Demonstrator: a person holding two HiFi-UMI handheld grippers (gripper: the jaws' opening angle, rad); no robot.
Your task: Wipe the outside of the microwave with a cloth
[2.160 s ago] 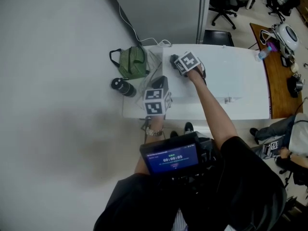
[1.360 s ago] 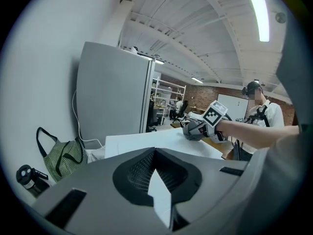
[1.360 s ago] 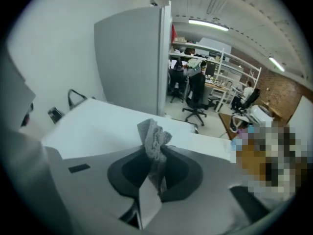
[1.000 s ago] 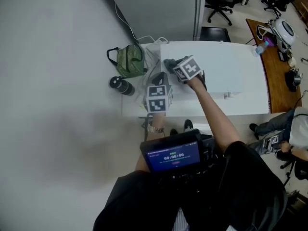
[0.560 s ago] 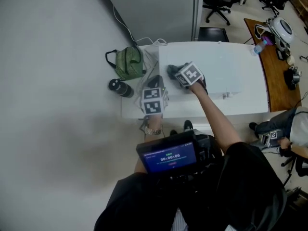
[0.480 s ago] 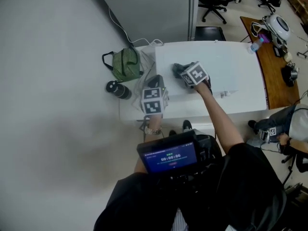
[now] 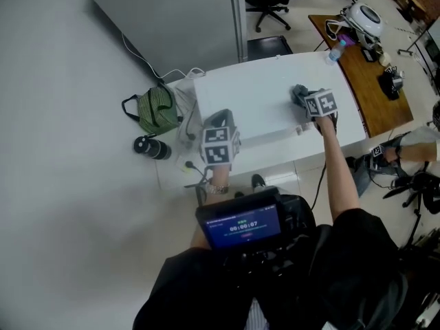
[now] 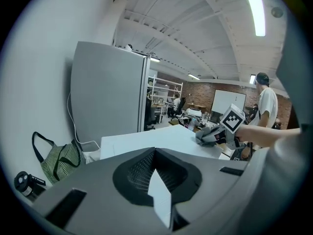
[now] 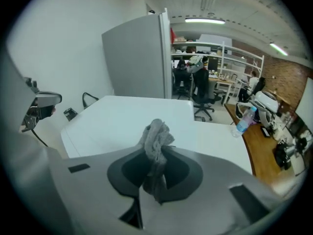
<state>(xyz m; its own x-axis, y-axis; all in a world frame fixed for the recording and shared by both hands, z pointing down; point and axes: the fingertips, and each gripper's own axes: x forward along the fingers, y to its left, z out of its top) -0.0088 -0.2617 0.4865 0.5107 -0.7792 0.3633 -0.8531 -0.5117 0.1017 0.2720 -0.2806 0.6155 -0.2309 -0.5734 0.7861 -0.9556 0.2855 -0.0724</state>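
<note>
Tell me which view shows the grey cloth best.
The right gripper view: the grey cloth fills its centre, pinched by the right hand-held gripper. The head and left gripper views show only a small bunch.

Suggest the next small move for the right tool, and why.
Probably drag the right tool leftward across the white microwave top. Its jaws are shut on the crumpled grey cloth, which is near the top's right end in the head view, so most of that surface lies to its left.
</note>
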